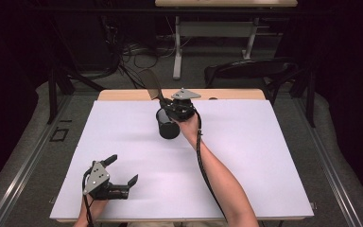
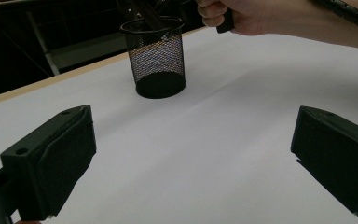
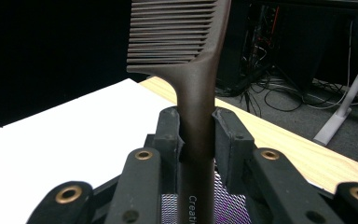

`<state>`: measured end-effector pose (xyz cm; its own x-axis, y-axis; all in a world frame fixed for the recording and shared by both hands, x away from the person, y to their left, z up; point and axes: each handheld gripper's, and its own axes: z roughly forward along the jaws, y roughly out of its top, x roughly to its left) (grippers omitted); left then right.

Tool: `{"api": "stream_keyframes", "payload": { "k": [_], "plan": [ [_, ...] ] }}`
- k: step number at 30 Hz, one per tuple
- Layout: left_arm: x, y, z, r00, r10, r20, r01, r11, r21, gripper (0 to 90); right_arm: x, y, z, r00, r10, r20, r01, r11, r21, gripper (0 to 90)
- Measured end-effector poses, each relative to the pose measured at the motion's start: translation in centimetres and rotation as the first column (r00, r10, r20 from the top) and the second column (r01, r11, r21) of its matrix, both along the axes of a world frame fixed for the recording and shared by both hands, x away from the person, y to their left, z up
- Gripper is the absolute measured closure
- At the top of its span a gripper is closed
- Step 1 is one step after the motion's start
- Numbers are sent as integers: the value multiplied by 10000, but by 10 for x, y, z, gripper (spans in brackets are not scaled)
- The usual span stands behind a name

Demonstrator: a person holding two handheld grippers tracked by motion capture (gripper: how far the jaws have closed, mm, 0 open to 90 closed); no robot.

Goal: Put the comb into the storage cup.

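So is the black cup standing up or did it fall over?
Standing up. The mesh cup sits flat on its base on the white table, its open rim on top.

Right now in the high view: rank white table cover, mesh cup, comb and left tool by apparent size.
1. white table cover
2. left tool, nearest the camera, so it looks bigger
3. mesh cup and comb: too alike to rank
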<state>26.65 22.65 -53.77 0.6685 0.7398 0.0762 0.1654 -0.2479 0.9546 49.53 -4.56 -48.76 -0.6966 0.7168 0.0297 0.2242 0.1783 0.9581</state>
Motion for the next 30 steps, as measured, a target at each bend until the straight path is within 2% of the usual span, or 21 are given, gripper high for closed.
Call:
{"api": "stream_keyframes", "payload": {
  "k": [7,11,24,26,30],
  "plan": [
    [1,0,0,10000,11,-19,-11,10000,-27,2,0,-4,0,10000,-50,23,50,10000,19,729],
    [1,-1,0,10000,-25,-37,25,10000,34,1,-1,-5,-4,9999,-55,-146,55,10000,47,729],
    [2,-1,-1,9999,-6,-103,6,10000,6,2,-6,-2,-8,9997,-92,-241,81,9990,-447,727],
    [1,-1,0,10000,-29,14,29,10000,42,2,-7,0,-8,9997,-91,-222,78,9982,-599,727],
    [2,-1,-1,9999,-18,-107,18,10000,-1,2,-10,3,-8,9999,-100,-84,92,9964,-839,727]
  ]
}}
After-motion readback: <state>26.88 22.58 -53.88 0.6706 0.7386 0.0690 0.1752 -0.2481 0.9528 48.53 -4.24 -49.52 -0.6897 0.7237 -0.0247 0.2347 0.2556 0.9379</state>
